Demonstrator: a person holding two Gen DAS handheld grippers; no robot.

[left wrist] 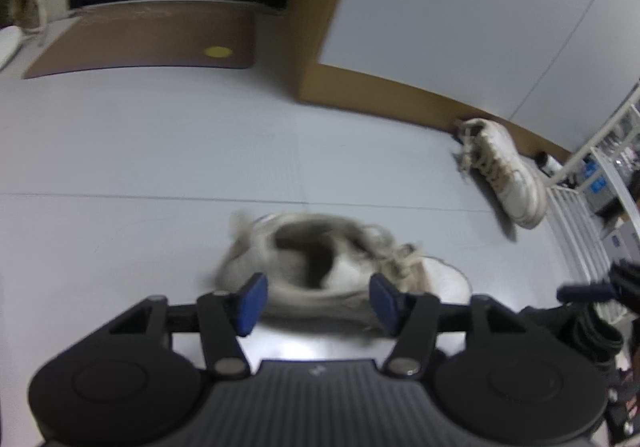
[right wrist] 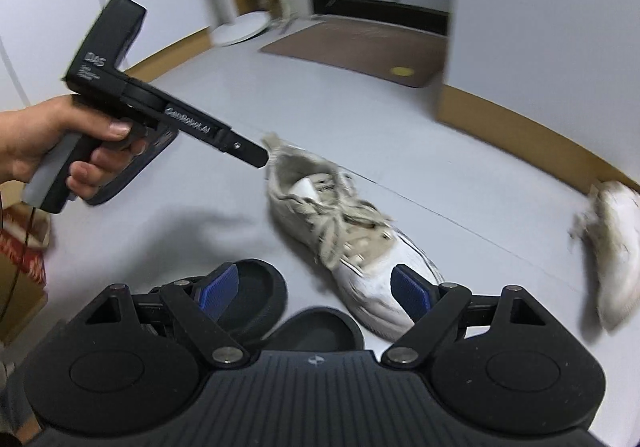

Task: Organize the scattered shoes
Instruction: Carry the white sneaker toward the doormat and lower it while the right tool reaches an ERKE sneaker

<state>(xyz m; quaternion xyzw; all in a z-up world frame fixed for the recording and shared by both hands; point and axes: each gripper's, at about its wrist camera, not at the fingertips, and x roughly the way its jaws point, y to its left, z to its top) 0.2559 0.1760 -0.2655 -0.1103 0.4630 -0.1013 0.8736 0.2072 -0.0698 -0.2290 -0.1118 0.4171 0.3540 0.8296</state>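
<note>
Two white sneakers lie on the grey floor (left wrist: 120, 151): the near sneaker (right wrist: 340, 231) sits just ahead of our left claw (left wrist: 316, 299), whose blue pads stand spread and clear of its heel, and the far sneaker (left wrist: 504, 171) rests by the wall. Our right claw (right wrist: 320, 287) is spread wide too, pinching nothing, above black sandals (right wrist: 260, 287).

Even indoor light, motion blur, fisheye-bent edges, floor glare.
</note>
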